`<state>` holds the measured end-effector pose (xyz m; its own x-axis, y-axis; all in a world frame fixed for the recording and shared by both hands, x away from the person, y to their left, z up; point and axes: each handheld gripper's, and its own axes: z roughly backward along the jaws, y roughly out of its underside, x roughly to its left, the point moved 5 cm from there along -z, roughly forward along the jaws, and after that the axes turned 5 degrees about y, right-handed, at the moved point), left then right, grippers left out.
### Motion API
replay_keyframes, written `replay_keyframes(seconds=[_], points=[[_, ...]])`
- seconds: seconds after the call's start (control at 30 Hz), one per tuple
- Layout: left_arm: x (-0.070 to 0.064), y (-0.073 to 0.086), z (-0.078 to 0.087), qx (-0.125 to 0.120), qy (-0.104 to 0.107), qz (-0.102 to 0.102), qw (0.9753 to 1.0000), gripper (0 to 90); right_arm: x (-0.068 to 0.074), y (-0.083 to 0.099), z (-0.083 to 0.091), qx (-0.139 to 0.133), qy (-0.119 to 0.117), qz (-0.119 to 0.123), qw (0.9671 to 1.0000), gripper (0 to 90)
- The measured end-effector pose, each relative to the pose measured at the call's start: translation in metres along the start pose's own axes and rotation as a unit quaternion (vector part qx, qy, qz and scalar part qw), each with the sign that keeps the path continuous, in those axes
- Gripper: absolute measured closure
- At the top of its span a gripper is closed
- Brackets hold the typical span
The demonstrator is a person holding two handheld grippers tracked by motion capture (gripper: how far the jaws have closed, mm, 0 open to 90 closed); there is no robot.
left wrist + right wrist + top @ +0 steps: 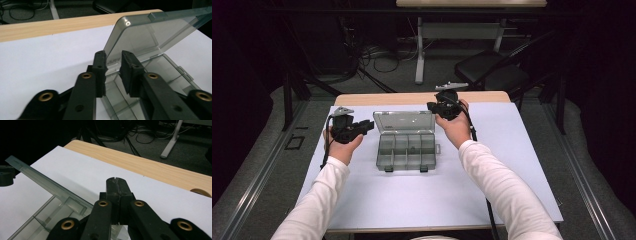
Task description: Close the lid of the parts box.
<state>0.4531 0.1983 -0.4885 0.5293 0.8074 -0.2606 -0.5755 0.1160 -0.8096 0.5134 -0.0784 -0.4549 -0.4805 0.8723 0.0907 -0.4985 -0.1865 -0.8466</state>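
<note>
Compartment box (406, 150) of clear plastic sits mid-counter (427, 200) on a white sheet, its lid (404, 121) already raised near upright. Left gripper (113, 70) has jaws spread around the lid's left corner, perhaps touching it. Right gripper (116, 192) is pressed together, empty, just by the lid's right edge. Compartments look mostly empty; whether to shut or fill remains

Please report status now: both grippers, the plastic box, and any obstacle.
Left gripper open, jaws at the near-left corner of the lid. Right gripper shut, beside the lid's right edge. Compartment box open, lid raised. No obstacle on the white mat.
</note>
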Motion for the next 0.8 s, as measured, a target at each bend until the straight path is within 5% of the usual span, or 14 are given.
replay_keyframes(seconds=[0.3, 0.8], points=[[-0.015, 0.008, 0.002, 0.017, 0.025, -0.002, 0.9996, 88.9, 0.004, 0.009, 0.003, 0.010, -0.017, 0.000, 0.9998, 90.0], [-0.027, 0.017, -0.002, 0.025, 0.047, -0.002, 0.9986, 90.0, 0.010, 0.030, 0.011, 0.030, -0.043, 0.003, 0.9986, 90.0]])
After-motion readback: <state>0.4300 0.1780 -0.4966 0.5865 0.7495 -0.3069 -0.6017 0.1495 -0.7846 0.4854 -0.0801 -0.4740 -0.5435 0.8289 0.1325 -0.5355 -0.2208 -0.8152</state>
